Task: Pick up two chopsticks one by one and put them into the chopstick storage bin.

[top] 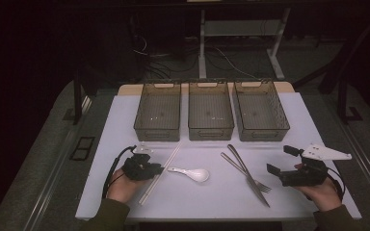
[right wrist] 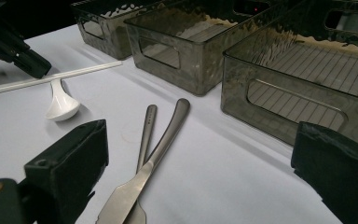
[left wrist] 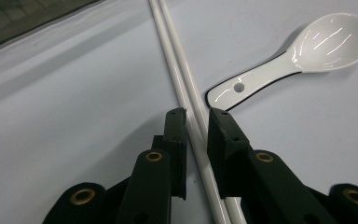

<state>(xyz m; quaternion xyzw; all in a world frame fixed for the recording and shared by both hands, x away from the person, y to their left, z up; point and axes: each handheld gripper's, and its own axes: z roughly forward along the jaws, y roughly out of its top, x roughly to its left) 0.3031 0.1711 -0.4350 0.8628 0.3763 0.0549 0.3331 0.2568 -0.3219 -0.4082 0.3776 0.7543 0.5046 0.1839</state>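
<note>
High view: a white table (top: 125,125) carries three smoky translucent bins (top: 211,116) in a row along its far side; no writing can be read on them. On the near left, the left gripper (top: 160,169) lies over a pair of white chopsticks (top: 166,168) running diagonally, with a white ceramic spoon (top: 192,173) just to their right. Right of centre a steel knife (top: 246,172) crosses a fork (top: 250,177). On the near right, the right gripper (top: 282,161) rests with jaws spread, nothing between them. Left gripper view: the jaws are drawn narrowly in on either side of the chopsticks (left wrist: 179,79); whether the pads press them cannot be told. The spoon (left wrist: 307,51) lies just beside. Right gripper view: wide-spread jaws frame the knife (right wrist: 151,163), fork (right wrist: 144,135) and bins (right wrist: 270,79).
</note>
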